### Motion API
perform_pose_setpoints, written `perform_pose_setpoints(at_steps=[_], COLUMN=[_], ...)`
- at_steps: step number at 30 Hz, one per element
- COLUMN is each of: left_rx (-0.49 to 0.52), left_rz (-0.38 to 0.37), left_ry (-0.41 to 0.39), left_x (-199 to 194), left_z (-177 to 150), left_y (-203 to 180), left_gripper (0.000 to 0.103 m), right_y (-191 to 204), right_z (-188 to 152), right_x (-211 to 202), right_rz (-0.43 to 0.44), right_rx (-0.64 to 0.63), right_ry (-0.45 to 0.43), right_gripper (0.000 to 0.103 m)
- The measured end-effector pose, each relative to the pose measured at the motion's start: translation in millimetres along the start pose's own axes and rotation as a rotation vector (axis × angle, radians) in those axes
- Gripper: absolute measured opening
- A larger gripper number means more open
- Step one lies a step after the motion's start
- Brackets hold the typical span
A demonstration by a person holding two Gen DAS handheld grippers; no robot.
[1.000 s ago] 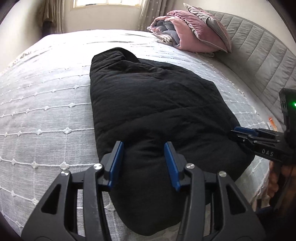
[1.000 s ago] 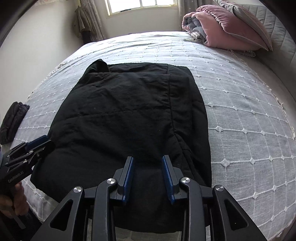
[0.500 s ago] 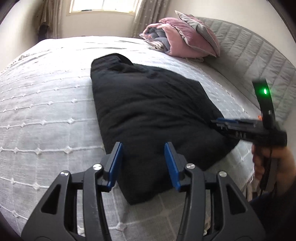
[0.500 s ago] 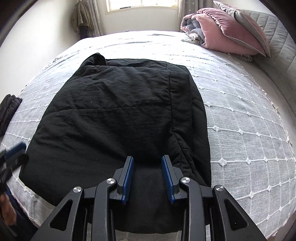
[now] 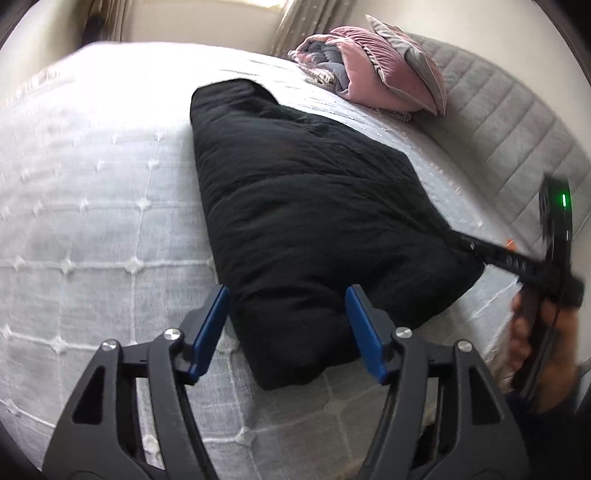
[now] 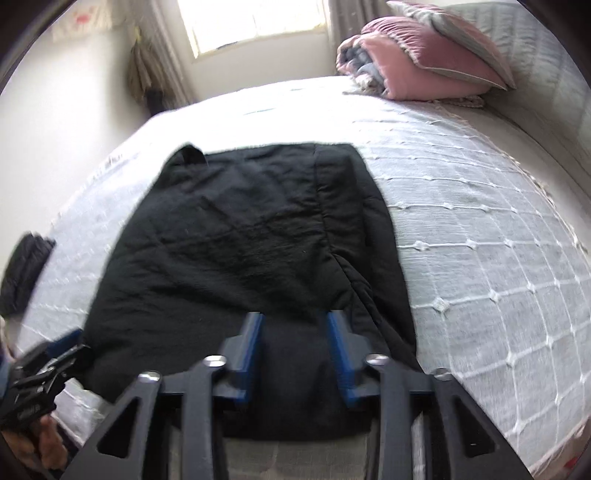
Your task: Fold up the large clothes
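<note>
While a second ago both pairs of blue pads stood narrower over the near hem, the left gripper (image 5: 286, 328) now has its jaws opening, and they straddle the near left corner of the black padded garment (image 5: 306, 206) without clearly pressing on it. That corner bulges between the pads, which sit at either side of the fold. The right gripper (image 6: 294, 339) is likewise opening, its pads spread above the near edge of the garment toward the right side; motion blur makes it hard to say whether the fabric brushes them, though no pinch shows. Compared with the earlier pictures, the garment has kept its place: it lies folded in a long block on the white checked bedspread (image 5: 92, 221), its narrow far end pointing toward the window (image 6: 255, 22). In the left wrist view it now fills more of the frame, and the right gripper's tip has come against its right corner. A pink quilt and pillows (image 6: 424, 59) are stacked at the head of the bed, well apart from the garment, and a small dark bundle (image 6: 22, 273) lies at the left edge.
</note>
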State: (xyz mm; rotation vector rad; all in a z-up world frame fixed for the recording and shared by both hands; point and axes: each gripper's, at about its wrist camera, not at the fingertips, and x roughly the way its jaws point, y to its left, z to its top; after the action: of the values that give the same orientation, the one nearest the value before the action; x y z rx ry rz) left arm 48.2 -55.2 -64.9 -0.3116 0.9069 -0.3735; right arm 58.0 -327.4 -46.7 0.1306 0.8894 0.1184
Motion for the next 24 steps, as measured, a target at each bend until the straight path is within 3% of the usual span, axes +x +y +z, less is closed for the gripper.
perform_pose_setpoints(at_steps=[1, 3, 7, 16, 20, 24], left_rx=[-0.027, -0.065, -0.157, -0.324, -0.394, -0.397], left_rz=[-0.012, -0.005, -0.053, -0.143, -0.194, -0.236], left_ry=[0.005, 0.001, 0.05, 0.091, 0.105, 0.134], left_x=[-3, -9, -5, 8, 14, 21], left_z=[1, 4, 4, -5, -9, -14], left_y=[7, 18, 34, 46, 49, 41], left_gripper=[0.067, 0.069, 0.07, 0.083, 0.085, 0.089], right_y=[-3, -9, -33, -86, -89, -88], right_z=[-3, -10, -24, -50, -55, -58], right_x=[-8, -22, -37, -14, -4, 7], right_rz=[0.024, 0.011, -0.014, 0.152, 0.213, 0.254], right_rx=[0.014, 0.045, 0.172, 0.521, 0.597, 0.632], right_ry=[-0.018, -0.057, -0.079, 0.073, 0.092, 0.129], right_gripper=[0.064, 0.076, 0.081, 0.082, 0.084, 0.085])
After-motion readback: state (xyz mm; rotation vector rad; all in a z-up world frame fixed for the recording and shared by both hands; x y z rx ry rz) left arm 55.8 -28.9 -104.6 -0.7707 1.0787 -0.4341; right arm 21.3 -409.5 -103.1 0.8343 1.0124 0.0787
